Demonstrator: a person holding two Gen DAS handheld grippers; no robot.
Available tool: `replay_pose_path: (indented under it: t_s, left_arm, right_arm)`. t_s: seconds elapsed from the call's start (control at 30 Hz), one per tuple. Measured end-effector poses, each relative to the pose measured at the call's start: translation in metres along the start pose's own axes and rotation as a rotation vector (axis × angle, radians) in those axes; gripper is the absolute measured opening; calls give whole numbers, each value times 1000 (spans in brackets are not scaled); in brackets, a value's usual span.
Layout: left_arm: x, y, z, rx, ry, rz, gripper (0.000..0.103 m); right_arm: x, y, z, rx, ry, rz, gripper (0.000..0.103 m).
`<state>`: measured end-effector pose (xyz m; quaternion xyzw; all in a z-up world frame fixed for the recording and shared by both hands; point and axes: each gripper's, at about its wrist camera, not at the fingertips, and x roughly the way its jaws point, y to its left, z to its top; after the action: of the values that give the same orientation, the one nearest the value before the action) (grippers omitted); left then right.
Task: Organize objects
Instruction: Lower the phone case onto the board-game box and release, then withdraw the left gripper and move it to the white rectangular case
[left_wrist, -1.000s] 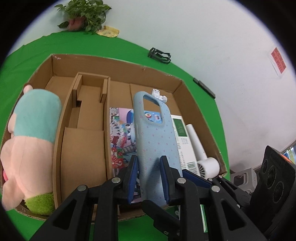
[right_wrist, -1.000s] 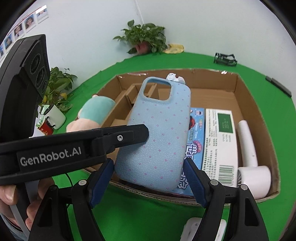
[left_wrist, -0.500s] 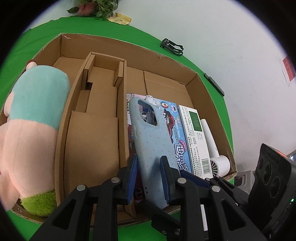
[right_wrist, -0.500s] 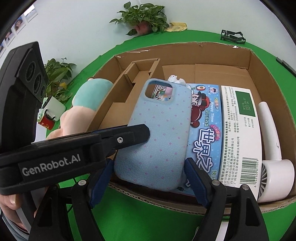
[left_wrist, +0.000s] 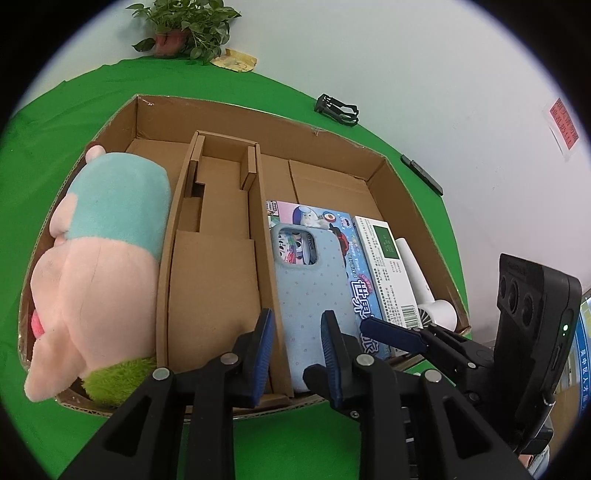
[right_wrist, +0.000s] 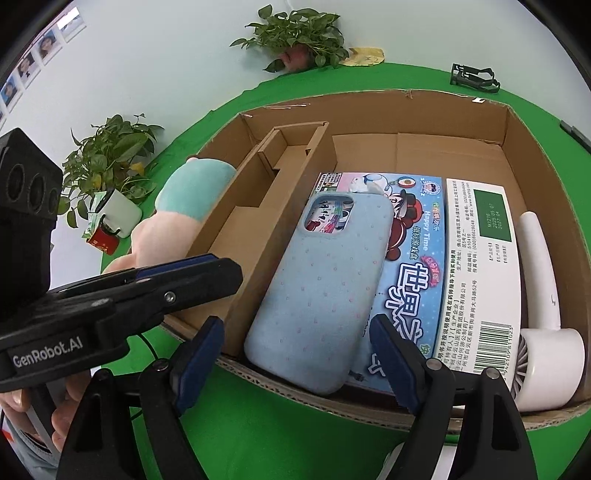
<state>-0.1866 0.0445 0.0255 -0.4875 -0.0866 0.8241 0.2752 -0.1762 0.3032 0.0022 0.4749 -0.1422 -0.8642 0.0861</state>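
A light blue dotted phone case (left_wrist: 314, 295) (right_wrist: 325, 288) lies in the right compartment of the cardboard box (left_wrist: 332, 144) (right_wrist: 517, 122), resting on a colourful cartoon box (left_wrist: 354, 273) (right_wrist: 413, 266). My left gripper (left_wrist: 295, 354) is open at the box's near edge, its fingers apart on either side of the case's near end, no longer pinching it. My right gripper (right_wrist: 295, 362) is open and empty, just in front of the case. The left gripper's arm (right_wrist: 129, 295) shows in the right wrist view.
In the box: a pink and teal plush toy (left_wrist: 99, 251) (right_wrist: 184, 199) at left, a cardboard divider insert (left_wrist: 214, 236), a white and green carton (left_wrist: 388, 269) (right_wrist: 480, 266), a white hand-held fan (left_wrist: 424, 295) (right_wrist: 543, 295). Potted plants (right_wrist: 303, 37) and a black clip (left_wrist: 338, 110) sit on the green table.
My left gripper lowered the phone case into the box, laid it on the cartoon box and opened, letting it go. The right gripper stayed open.
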Motion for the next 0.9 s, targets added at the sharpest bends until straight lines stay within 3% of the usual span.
replay_pose_path:
  t_s: [0.27, 0.33, 0.37, 0.43, 0.5, 0.53, 0.63, 0.77, 0.9]
  left_arm:
    - [-5, 3, -8, 3, -19, 7, 25]
    - [-15, 4, -12, -11, -68, -3, 25]
    - [-21, 3, -13, -9, -103, -2, 25]
    - [-35, -2, -18, 10, -184, 31, 38]
    - [-48, -9, -25, 34, -265, 95, 73]
    - [-57, -15, -30, 54, -324, 133, 78]
    - [-71, -31, -42, 123, -413, 189, 79]
    - [-76, -54, -60, 201, -449, 240, 80]
    - [-79, -72, -80, 259, -480, 271, 80]
  right_arm:
    - [1, 5, -3, -38, -20, -32, 78]
    - [-12, 6, -7, -54, -73, -95, 85]
    - [-19, 7, -10, -58, -102, -113, 103]
    - [-38, 7, -19, -78, -165, -158, 103]
    - [-50, 9, -29, -105, -194, -219, 103]
    - [-59, 9, -36, -118, -218, -260, 103]
    - [-82, 4, -54, -113, -273, -305, 103]
    - [-108, 0, -77, -90, -334, -333, 103]
    - [-121, -4, -98, -89, -338, -350, 103]
